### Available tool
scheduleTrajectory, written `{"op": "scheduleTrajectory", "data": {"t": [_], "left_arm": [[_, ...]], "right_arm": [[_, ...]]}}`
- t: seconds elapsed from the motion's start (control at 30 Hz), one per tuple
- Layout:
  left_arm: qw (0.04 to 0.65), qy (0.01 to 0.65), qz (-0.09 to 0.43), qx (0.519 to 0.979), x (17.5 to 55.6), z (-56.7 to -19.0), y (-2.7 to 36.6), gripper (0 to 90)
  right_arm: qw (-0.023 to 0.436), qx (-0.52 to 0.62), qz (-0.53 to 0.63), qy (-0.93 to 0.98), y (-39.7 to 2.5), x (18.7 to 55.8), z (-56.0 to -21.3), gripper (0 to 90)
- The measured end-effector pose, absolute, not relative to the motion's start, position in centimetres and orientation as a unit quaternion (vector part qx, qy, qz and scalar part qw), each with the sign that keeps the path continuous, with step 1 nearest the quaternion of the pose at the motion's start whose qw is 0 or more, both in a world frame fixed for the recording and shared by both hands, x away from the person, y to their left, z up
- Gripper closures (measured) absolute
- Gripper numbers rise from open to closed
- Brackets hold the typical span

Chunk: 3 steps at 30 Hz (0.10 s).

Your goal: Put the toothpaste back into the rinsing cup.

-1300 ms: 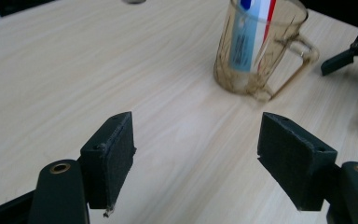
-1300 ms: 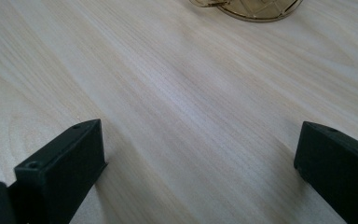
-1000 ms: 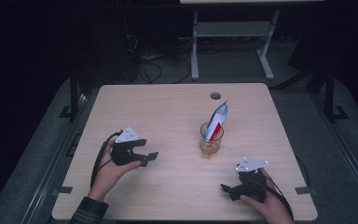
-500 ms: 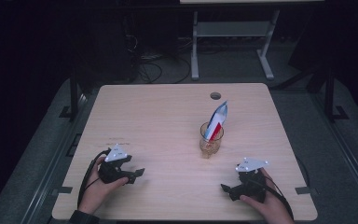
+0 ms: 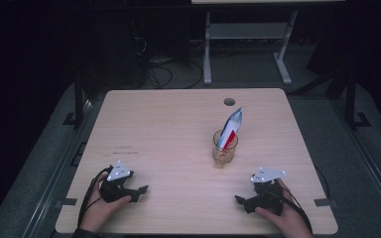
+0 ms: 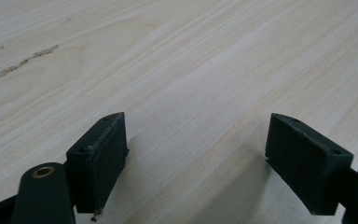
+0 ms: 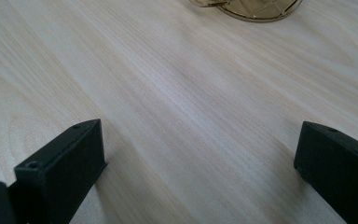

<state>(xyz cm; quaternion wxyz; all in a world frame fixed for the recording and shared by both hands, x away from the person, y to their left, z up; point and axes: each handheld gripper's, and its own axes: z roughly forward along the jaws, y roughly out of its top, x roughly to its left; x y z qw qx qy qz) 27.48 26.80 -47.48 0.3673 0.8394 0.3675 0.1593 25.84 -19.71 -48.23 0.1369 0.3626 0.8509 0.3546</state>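
Note:
A clear glass (image 5: 225, 148) stands right of the table's middle, and a red, white and blue packet (image 5: 229, 127) sticks up out of it. My left gripper (image 5: 141, 192) rests on the wood near the front left edge; its jaws stand wide apart with bare tabletop between them (image 6: 196, 154). Near the front right edge my right gripper (image 5: 240, 202) lies on the table, open too, nothing between its jaws (image 7: 200, 158). The amber base of the glass (image 7: 251, 8) shows at the top of the right gripper view.
The light wood table (image 5: 178, 129) has a round cable hole (image 5: 229, 101) near its far edge. A faint scuff (image 6: 18, 67) marks the wood ahead of my left gripper. Behind the table stand a white desk frame (image 5: 248, 34) and loose cables on the floor.
My left gripper has come back toward the front left edge and settled low on the table. The right gripper, glass and packet have stayed put.

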Motion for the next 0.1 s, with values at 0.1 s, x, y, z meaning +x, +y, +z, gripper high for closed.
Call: {"op": "scheduleTrajectory", "data": {"t": [0.1], "left_arm": [[0.361,0.368,0.162,0.841,27.45,-47.5,26.67,14.7]], "right_arm": [[0.136,0.364,0.354,0.851,-19.7,25.82,-48.22,0.9]]}}
